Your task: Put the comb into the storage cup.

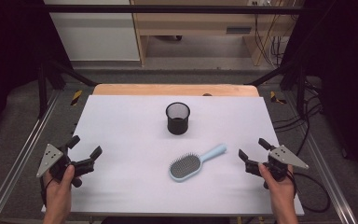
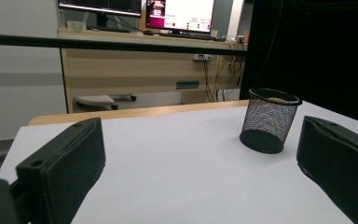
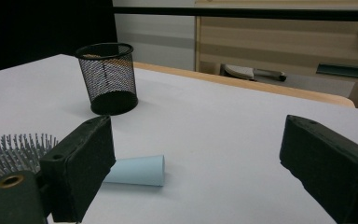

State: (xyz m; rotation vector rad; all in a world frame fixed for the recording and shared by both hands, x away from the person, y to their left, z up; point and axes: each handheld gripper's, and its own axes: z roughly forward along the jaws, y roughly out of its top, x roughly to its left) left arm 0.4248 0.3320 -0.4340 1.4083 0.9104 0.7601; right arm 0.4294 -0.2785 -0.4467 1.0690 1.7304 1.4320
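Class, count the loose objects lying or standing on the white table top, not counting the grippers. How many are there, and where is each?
2. A black mesh cup stands upright at the centre back. A blue hairbrush lies nearer the front, right of centre, bristles up. Nothing seems hidden.

Left gripper (image 1: 85,145) held low at left, fingers (image 2: 60,168) spread wide, nothing between. Right gripper (image 1: 253,148) mirrored at right, fingers (image 3: 81,163) also wide apart, empty. Both hands gripping from below.

Before you, a white-topped counter (image 1: 121,135) with a wooden far edge; on it stands a black mesh cup (image 1: 177,118); nearer you lies a light-blue hairbrush (image 1: 193,163), bristles up.
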